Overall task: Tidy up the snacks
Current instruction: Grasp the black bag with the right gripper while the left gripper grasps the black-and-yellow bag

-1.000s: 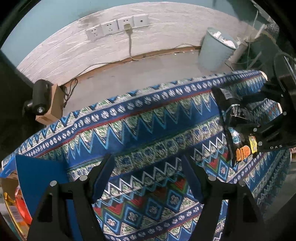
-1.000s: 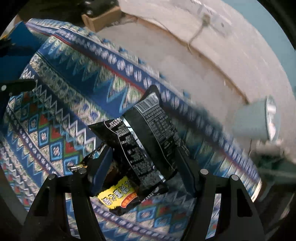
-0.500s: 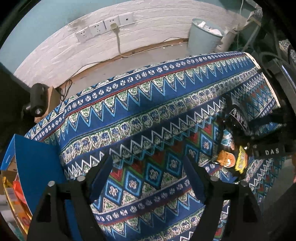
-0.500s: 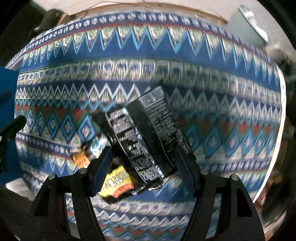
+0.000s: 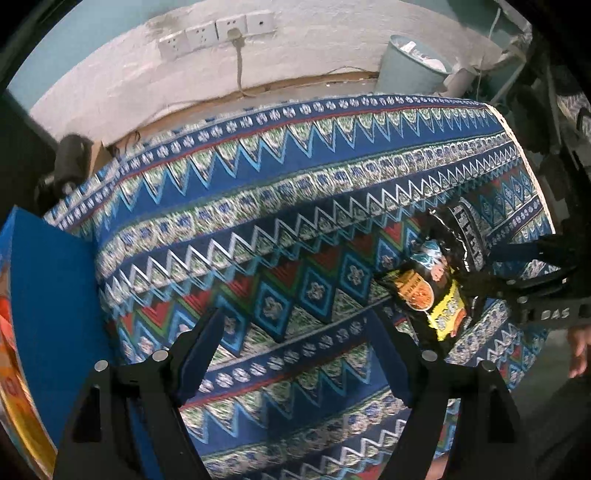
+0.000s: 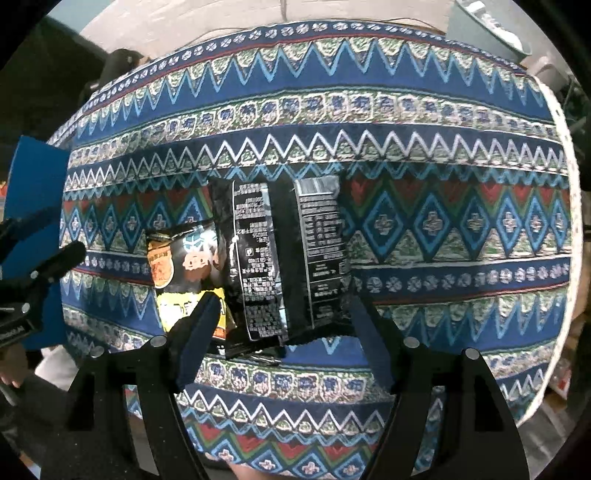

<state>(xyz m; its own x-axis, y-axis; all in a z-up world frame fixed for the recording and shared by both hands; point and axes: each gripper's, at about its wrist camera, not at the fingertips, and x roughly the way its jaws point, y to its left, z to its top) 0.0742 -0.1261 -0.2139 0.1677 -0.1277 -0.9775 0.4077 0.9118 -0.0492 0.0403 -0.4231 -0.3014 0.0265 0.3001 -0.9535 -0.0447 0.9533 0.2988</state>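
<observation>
- bench with blue zigzag-pattern cloth fills most of both views; white edge of the top shows at right of frame in the right wrist view
- white wall with a row of sockets at top centre of left wrist view, one plug and cable hanging down
- pale blue bin on the floor at upper right of left view, behind the bench
- blue box at left edge of left view, orange-yellow print on its side; also seen at left edge of right view
- black snack packets lie on the cloth, centre of right view, back side with white print facing up; a packet with orange and yellow label touches them on the left, partly under
- same packets at right of left view, orange/yellow label showing
- right tongs spread wide, either side of the packets' near end; pads look off the packets, contact hard to tell
- left tongs wide, nothing between them, over bare cloth at lower centre of frame
- dark roll-shaped thing at far left edge of the bench, blurred
</observation>
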